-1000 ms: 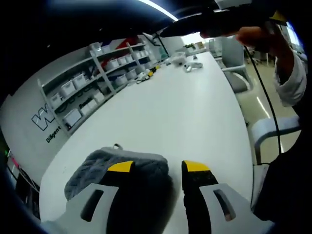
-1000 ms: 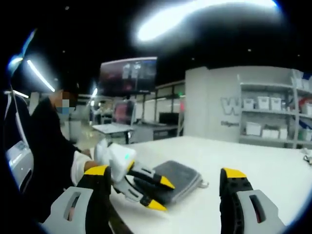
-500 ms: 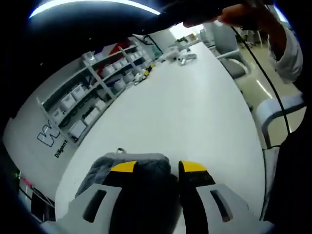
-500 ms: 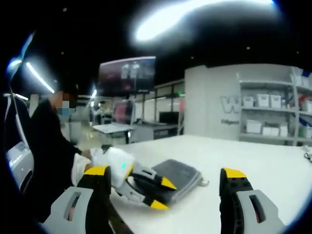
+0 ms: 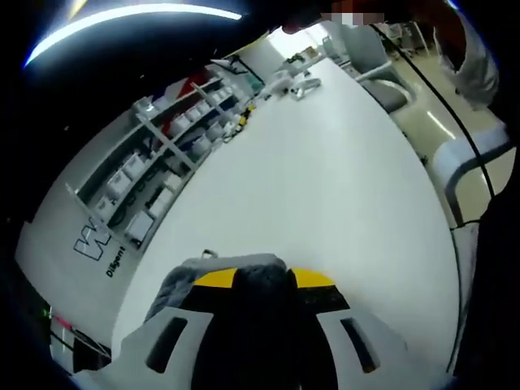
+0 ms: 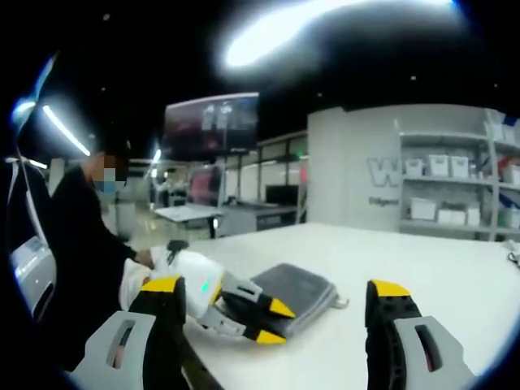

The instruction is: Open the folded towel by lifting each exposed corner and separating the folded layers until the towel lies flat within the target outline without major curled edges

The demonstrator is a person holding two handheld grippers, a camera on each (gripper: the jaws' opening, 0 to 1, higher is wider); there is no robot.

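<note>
A folded grey towel (image 6: 299,286) with a small loop lies on the white table (image 6: 439,284) near its edge. In the right gripper view, my left gripper (image 6: 275,322) reaches in from the left and its yellow tips pinch the towel's near edge. In the left gripper view the same gripper (image 5: 264,279) has dark towel cloth (image 5: 180,283) filling the narrow gap between its jaws. My right gripper (image 6: 276,286) hovers short of the towel and above the table, wide open with nothing between its fingers.
Shelves with white bins (image 5: 142,175) run along the wall beside the table (image 5: 325,179). Small items (image 5: 294,81) lie at the table's far end, with chairs (image 5: 475,158) along its right side. A person's sleeve (image 6: 130,280) sits behind the left gripper.
The left gripper's jaws have drawn together on the towel's edge while pushing slightly forward over it. The right gripper has held still and open.
</note>
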